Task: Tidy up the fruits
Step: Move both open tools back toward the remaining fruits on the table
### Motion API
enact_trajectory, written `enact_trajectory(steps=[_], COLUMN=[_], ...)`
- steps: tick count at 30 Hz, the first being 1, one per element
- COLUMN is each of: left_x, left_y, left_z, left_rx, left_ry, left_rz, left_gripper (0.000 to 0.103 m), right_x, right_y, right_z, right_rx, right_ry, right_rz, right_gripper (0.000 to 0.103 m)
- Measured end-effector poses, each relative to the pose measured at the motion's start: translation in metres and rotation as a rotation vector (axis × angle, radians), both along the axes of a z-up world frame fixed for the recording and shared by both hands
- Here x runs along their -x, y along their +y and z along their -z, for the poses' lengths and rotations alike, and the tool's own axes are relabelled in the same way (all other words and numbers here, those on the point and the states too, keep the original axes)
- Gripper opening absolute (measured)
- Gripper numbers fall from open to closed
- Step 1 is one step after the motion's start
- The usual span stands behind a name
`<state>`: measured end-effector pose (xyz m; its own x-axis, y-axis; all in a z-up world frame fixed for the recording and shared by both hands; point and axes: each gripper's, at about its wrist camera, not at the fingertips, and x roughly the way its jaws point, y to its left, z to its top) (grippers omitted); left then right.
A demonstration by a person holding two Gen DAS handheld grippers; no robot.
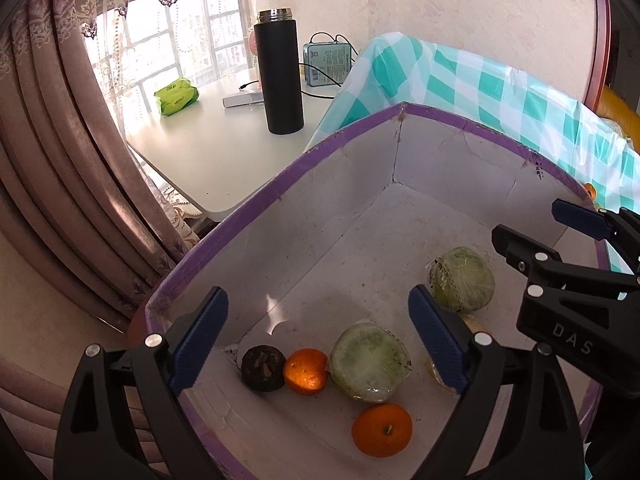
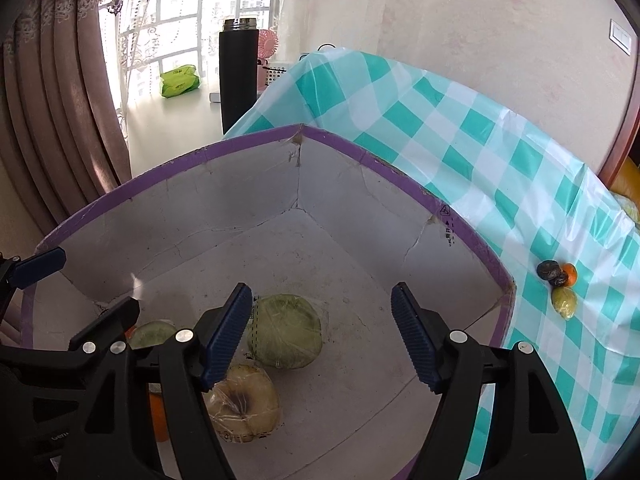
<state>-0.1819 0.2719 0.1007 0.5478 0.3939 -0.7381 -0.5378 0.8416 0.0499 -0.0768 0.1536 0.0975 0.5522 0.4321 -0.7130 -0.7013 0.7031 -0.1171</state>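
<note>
Both grippers are positioned above the purple-rimmed white cardboard box. The left gripper is held with its blue pads apart and empty; the right gripper is likewise spread and empty. Inside the box are located two plastic-wrapped green fruits, two oranges, a dark shrivelled fruit and a wrapped yellowish apple. Three small fruits are left on the teal checked tablecloth.

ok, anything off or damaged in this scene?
Yes. The box has cracked inner walls and a split far corner. One dark fruit inside looks shrivelled. Three fruits remain outside on the checked cloth. Both claws are open and empty.
</note>
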Motion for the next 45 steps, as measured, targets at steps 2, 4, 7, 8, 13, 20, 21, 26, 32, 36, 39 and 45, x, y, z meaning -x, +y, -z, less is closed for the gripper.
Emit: enact_trajectory(steps=[2, 4, 7, 8, 13, 20, 21, 26, 32, 36, 39, 45], left_x=[0.003, 0.01, 0.026, 0.032, 0.051, 0.051, 0.045, -0.005, -0.081, -0.14, -0.171, -0.199], left_y=[0.0, -0.001, -0.015, -0.022, -0.052, -0.132, -0.147, -0.207, -0.25, -0.258, -0.271, -0.306], left_z=[-0.005, -0.017, -0.044, -0.054, -0.093, -0.107, -0.105, -0.081, -0.03, 0.011, 0.028, 0.027], left_rx=[-0.022, -0.059, -0.208, -0.253, -0.35, -0.292, -0.285, -0.168, -0.039, 0.011, -0.17, -0.293], left_ry=[-0.012, -0.064, -0.175, -0.227, -0.419, -0.641, -0.643, -0.544, -0.375, -0.265, -0.221, -0.258], left_rz=[-0.022, -0.055, -0.111, -0.123, -0.156, 0.113, 0.174, 0.395, 0.524, 0.484, 0.374, 0.43], left_gripper=[0.092, 0.092, 0.1, 0.101, 0.101, 0.101, 0.101, 0.101, 0.101, 0.101, 0.101, 0.101], right_x=[0.003, 0.008, 0.007, 0.006, 0.005, -0.033, -0.041, -0.074, -0.099, -0.116, -0.13, -0.155], right_y=[-0.002, -0.008, -0.029, -0.037, -0.088, -0.181, -0.195, -0.266, -0.327, -0.355, -0.364, -0.371], right_z=[-0.002, -0.008, -0.021, -0.025, -0.054, -0.052, -0.047, -0.011, 0.028, 0.044, 0.053, 0.072], right_rx=[-0.032, -0.091, -0.259, -0.301, -0.523, -0.616, -0.617, -0.597, -0.519, -0.506, -0.427, -0.365], right_ry=[-0.008, -0.04, -0.041, -0.043, -0.123, -0.135, -0.124, -0.051, -0.063, -0.001, -0.004, 0.047], right_rz=[-0.018, -0.034, -0.027, -0.02, 0.021, 0.24, 0.282, 0.465, 0.636, 0.717, 0.773, 0.791], right_gripper=[0.072, 0.078, 0.086, 0.086, 0.087, 0.087, 0.087, 0.087, 0.087, 0.087, 0.087, 0.087])
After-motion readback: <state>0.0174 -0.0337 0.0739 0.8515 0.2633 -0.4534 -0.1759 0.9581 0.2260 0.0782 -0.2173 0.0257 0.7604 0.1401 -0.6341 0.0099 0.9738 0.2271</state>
